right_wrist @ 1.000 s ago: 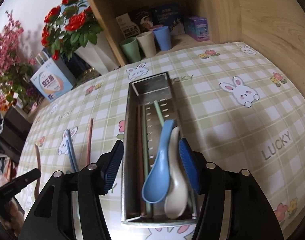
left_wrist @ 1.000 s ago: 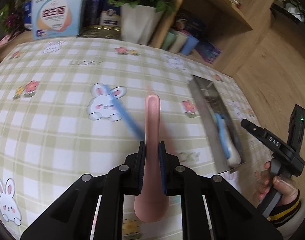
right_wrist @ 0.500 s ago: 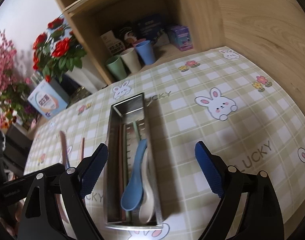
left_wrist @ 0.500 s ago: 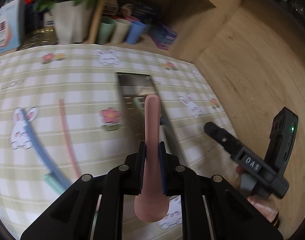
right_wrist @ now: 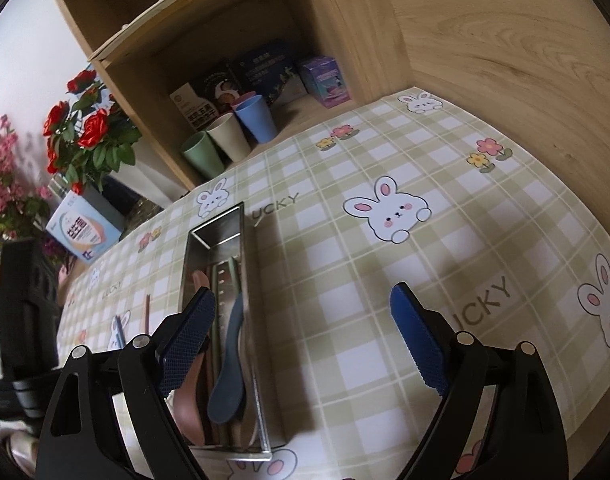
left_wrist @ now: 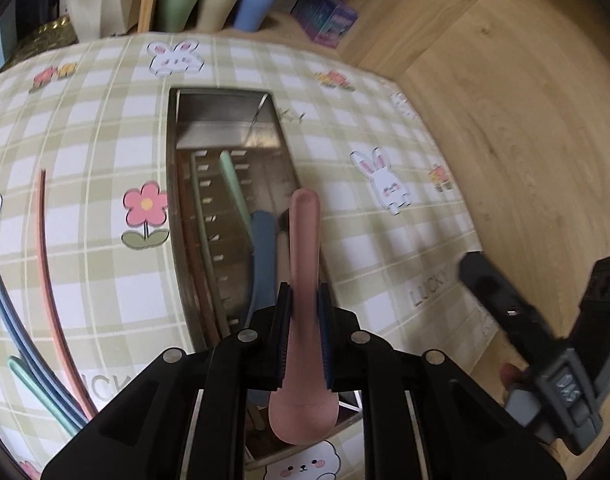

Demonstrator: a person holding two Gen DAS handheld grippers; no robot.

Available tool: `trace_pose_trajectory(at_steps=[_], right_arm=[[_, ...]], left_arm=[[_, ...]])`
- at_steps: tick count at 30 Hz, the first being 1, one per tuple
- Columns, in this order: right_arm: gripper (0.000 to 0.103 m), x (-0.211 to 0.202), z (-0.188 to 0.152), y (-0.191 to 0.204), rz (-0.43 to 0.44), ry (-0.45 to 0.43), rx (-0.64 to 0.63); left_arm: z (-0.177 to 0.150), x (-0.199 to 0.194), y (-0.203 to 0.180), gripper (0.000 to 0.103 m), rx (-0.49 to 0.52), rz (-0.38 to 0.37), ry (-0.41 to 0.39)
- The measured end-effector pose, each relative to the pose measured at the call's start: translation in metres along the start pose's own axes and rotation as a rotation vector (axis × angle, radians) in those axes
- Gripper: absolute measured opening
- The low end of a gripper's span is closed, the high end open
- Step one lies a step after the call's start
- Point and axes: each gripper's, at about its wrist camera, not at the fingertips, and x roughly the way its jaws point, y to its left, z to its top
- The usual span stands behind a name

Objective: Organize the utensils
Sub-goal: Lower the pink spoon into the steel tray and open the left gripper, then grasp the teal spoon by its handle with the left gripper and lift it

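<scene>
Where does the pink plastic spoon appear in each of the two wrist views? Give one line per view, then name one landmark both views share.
Left wrist view: the pink plastic spoon is lower centre, clamped in the left gripper, handle pointing away over the steel tray.
Right wrist view: the spoon is lower left, mostly hidden behind the right gripper's left finger.
Shared landmark: the blue spoon in the tray.
</scene>
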Motion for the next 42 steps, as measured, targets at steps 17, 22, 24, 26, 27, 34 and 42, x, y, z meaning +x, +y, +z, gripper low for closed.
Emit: trace_pose_trajectory(at_steps=[17,22,24,26,27,34,42], right_arm=[[0.086,-0.004,-0.010,0.012,0.012,0.012,-0.007],[0.086,-0.003,-0.018,0.034,0.039,0.015,-0.027],[0.086,-0.002,-0.022,0.045,0.048,0.016,-0.042],[0.086,0.000,-0.027,0.059,0.062,0.015,-0.065],[0.086,0.001,-0.030,0.065,0.067,0.015,-0.075],[0.086,0.011,-0.047,0.100,0.054,0.034,-0.140],[0.086,0.012,-0.049,0.097,0.046,0.045,-0.136]], left_arm=[[0.003,-0.037,0.010,0.033,0.091,0.009,-0.086],[-0.003,-0.083,0.040,0.036,0.097,0.045,-0.169],[-0.006,-0.095,0.053,0.036,0.085,0.069,-0.190],[-0.013,-0.110,0.072,0.038,0.060,0.102,-0.209],[-0.018,-0.117,0.084,0.039,0.041,0.119,-0.217],[-0.044,-0.128,0.151,0.040,-0.105,0.218,-0.193],[-0.073,-0.106,0.167,0.038,-0.178,0.209,-0.090]])
